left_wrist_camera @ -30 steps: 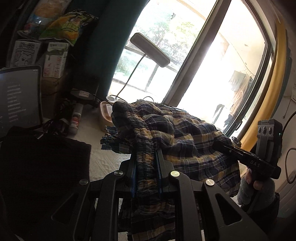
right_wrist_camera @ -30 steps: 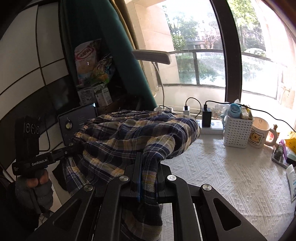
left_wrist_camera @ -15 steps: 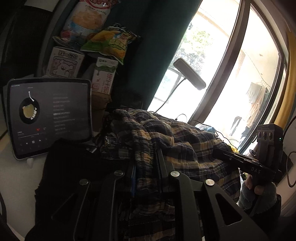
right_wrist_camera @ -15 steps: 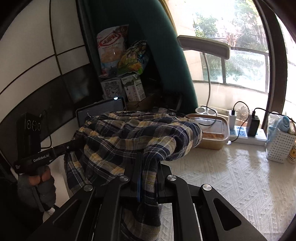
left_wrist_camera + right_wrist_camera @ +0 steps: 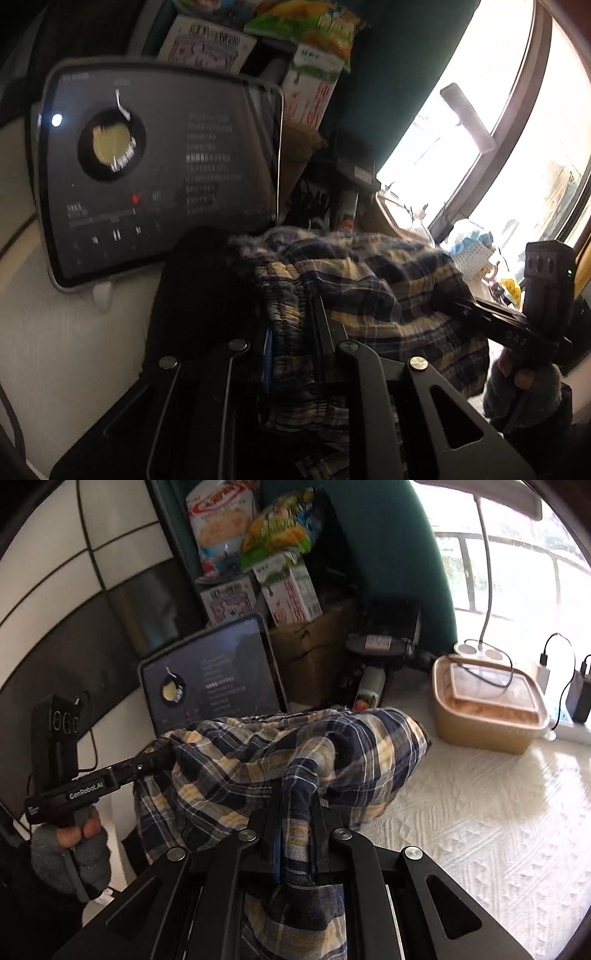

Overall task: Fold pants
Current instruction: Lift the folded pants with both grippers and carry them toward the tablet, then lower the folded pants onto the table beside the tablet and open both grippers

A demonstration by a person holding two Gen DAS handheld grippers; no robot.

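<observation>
The pants (image 5: 373, 291) are navy, white and yellow plaid and hang bunched in the air between my two grippers. My left gripper (image 5: 291, 325) is shut on their gathered elastic waistband. My right gripper (image 5: 295, 812) is shut on another fold of the pants (image 5: 258, 760). In the left wrist view the right gripper (image 5: 458, 306) comes in from the right with its tip buried in the cloth. In the right wrist view the left gripper (image 5: 162, 757) comes in from the left, its tip under the cloth. The pants hang above the white textured tablecloth (image 5: 480, 812).
A tablet (image 5: 159, 173) showing a music player leans at the left, with a dark cloth (image 5: 199, 295) in front of it. Snack bags (image 5: 251, 528) and cartons (image 5: 291, 590) are stacked behind. A lidded food container (image 5: 487, 705), chargers and a lamp stand by the window.
Both grippers have carried the pants to the left, from in front of the window toward the tablet and snack boxes. Both stay shut on the cloth.
</observation>
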